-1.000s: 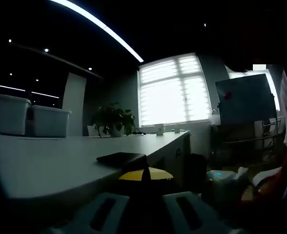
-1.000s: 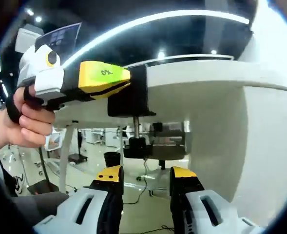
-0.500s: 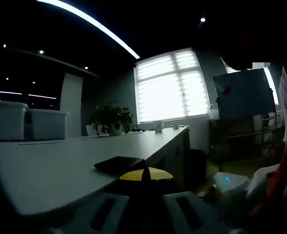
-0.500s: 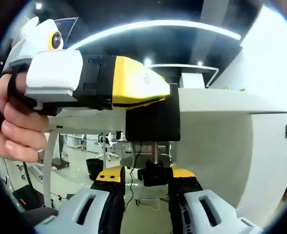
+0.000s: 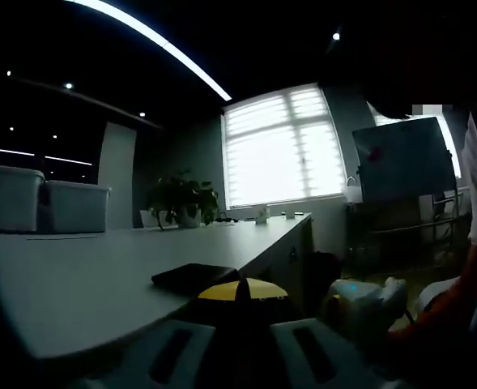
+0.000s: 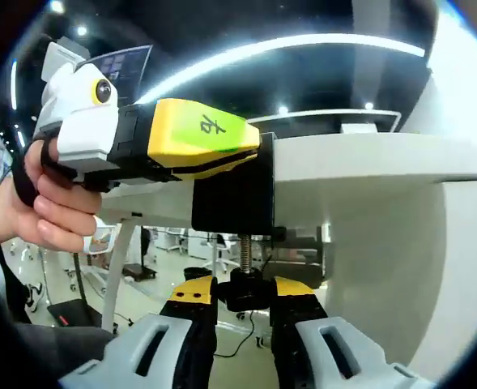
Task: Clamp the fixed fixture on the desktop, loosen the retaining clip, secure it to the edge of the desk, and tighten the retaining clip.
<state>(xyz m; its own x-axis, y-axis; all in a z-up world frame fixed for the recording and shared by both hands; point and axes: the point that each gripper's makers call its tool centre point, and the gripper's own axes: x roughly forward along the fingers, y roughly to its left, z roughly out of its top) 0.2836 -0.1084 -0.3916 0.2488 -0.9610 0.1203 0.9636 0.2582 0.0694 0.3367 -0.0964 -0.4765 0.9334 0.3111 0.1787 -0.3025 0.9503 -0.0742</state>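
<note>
Desk clamp at counter edge; screw knob between right tongs.

Left gripper view: left tongs (image 5: 240,324) at lower centre, closed on the black clamp fixture (image 5: 193,277) lying on the counter (image 5: 76,279).
Right gripper view: fixture (image 6: 232,194) at centre on the counter (image 6: 368,162) edge, screw axis vertical; knob (image 6: 244,290) just below, between right tongs (image 6: 244,301), contact uncertain. Left tongs (image 6: 202,144) hold from upper left.

Right gripper (image 6: 244,293) fingers around clamp knob (image 6: 244,290)

The right tool (image 6: 244,301) has closed in around the clamp's screw knob (image 6: 244,291).
</note>
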